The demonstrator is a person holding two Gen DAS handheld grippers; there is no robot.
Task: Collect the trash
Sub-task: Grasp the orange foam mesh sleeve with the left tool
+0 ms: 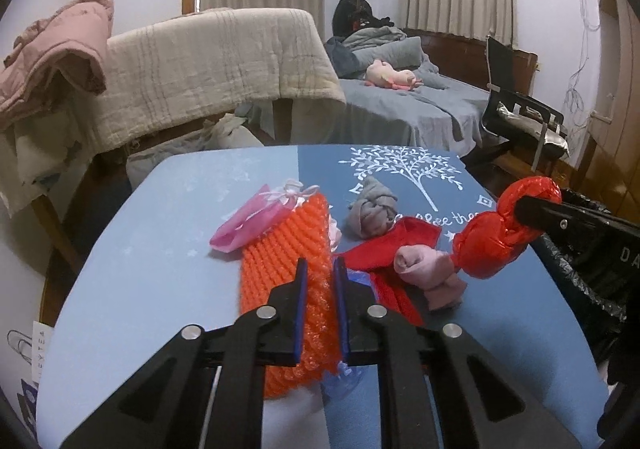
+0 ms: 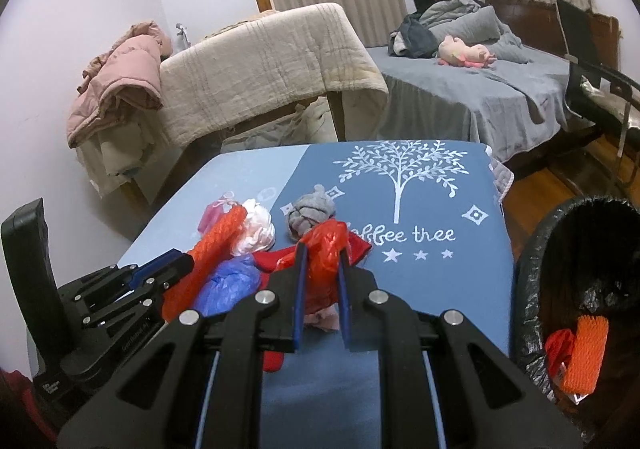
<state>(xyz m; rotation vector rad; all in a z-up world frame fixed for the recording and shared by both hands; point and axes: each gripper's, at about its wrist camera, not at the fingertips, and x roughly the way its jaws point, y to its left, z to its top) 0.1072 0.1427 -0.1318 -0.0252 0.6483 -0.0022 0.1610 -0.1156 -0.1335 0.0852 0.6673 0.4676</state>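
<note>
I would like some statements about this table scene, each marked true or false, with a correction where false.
1. The left hand-held gripper is shut on the orange foam net. True.
2. The right hand-held gripper holds a grey sock. False: it is shut on a knotted red plastic bag; the grey sock lies apart on the table.
3. The bin is lined with a black bag. True.
4. The bin holds nothing. False: another orange net and something red lie inside.
5. A pink plush toy lies on the bed. True.
</note>
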